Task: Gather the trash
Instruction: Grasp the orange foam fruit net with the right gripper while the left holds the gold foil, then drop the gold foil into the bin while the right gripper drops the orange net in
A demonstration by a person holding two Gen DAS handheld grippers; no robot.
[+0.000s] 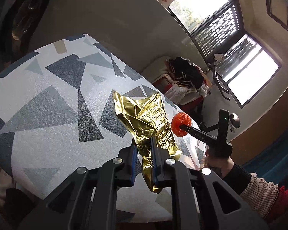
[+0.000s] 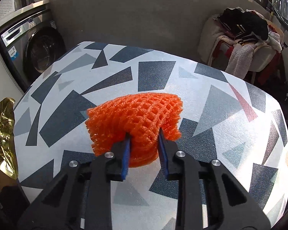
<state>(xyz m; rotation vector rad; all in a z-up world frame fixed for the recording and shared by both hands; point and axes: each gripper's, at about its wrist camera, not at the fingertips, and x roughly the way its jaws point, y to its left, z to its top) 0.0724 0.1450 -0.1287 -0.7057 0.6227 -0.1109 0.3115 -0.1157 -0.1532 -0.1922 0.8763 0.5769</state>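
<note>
My left gripper point(image 1: 143, 143) is shut on a crumpled gold foil wrapper point(image 1: 146, 115) and holds it above the patterned table point(image 1: 48, 105). The wrapper also shows at the left edge of the right wrist view point(image 2: 2, 138). My right gripper point(image 2: 144, 134) is shut on an orange foam fruit net point(image 2: 136, 115), held above the table point(image 2: 201, 95). In the left wrist view the right gripper point(image 1: 180, 127) with the orange net point(image 1: 181, 123) sits just right of the gold wrapper.
A washing machine point(image 2: 34, 51) stands beyond the table's far left. A chair piled with clothes and towels point(image 2: 245, 44) stands at the far right, under the windows point(image 1: 249, 80). The table has a rounded edge with a geometric grey and white cover.
</note>
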